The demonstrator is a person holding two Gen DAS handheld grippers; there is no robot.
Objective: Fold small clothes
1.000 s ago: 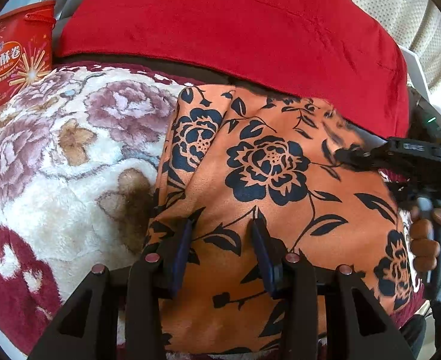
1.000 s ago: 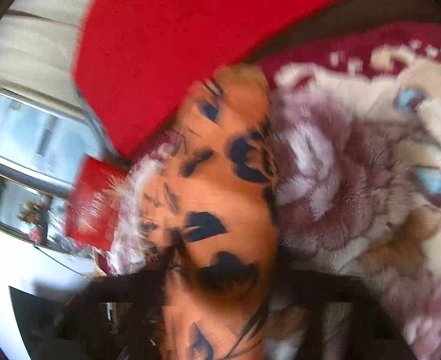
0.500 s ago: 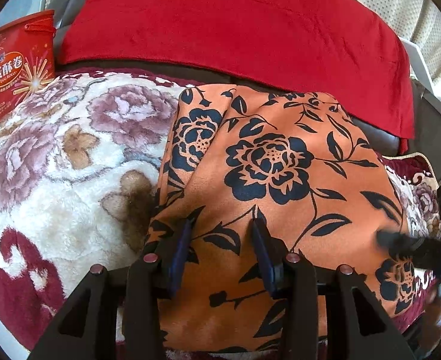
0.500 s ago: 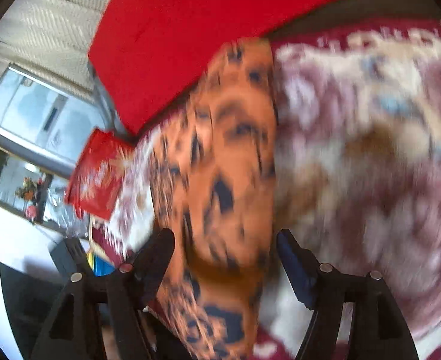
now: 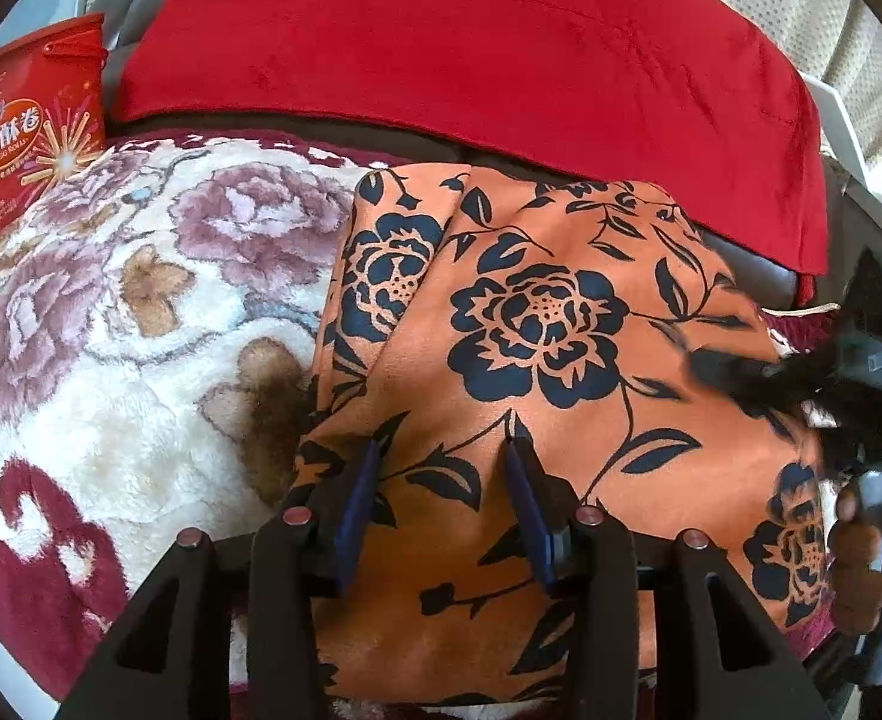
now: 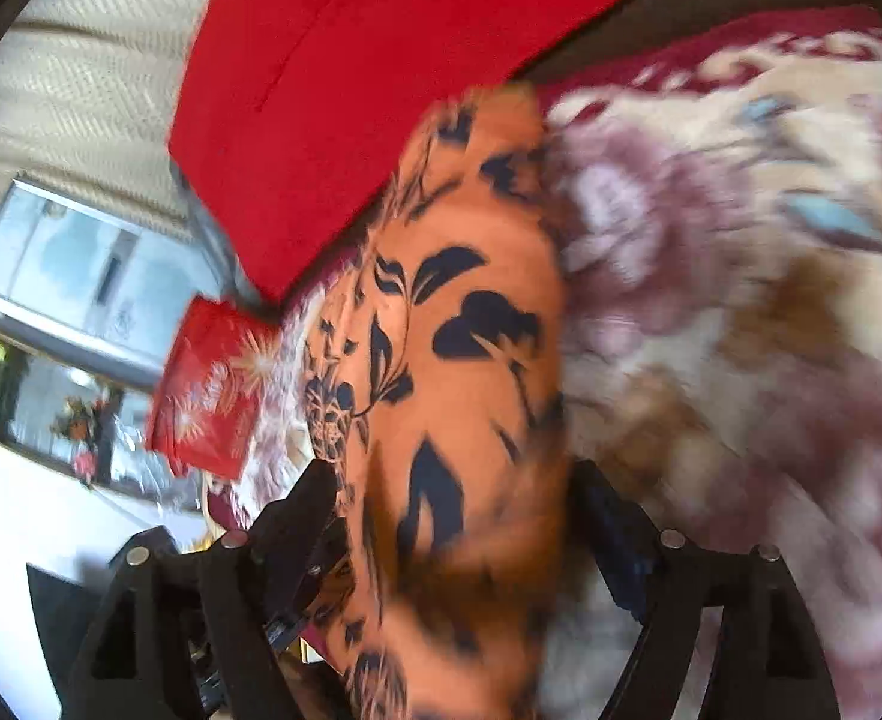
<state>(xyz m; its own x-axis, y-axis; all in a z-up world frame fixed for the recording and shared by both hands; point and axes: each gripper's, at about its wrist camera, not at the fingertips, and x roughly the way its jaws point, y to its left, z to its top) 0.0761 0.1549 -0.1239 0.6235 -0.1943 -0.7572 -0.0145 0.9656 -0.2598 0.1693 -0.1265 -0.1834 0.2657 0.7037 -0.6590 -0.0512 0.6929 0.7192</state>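
Jaws of the left gripper (image 5: 441,450) apart and steady, pads straddling the near part of the orange floral cloth (image 5: 537,330) without pinching any of it. Jaws of the right gripper (image 6: 453,492) closing, with a thick fold of the same cloth (image 6: 459,360) filling the gap between them; too blurred to tell whether the pads bite yet. Seen from the left wrist: right gripper reaching in over the cloth's right edge, gripped by a hand (image 5: 861,540) low at the right. Cloth spread mostly flat on a plush floral blanket (image 5: 111,330), one narrow strip already turned over along its left side, far edge close to a red throw (image 5: 471,42). Red snack box (image 5: 27,138) well off at the far left, clear of the work. Likely step: gathering the right edge to carry it across. Risks from here: closing on a bunched wad rather than a clean edge, leaving a crooked, lumpy fold; catching blanket pile along with the cloth and dragging the blanket up; slippery fabric sliding bodily toward the pull, since nothing is pinning it on the left; existing left strip flipping open if the whole piece shifts.
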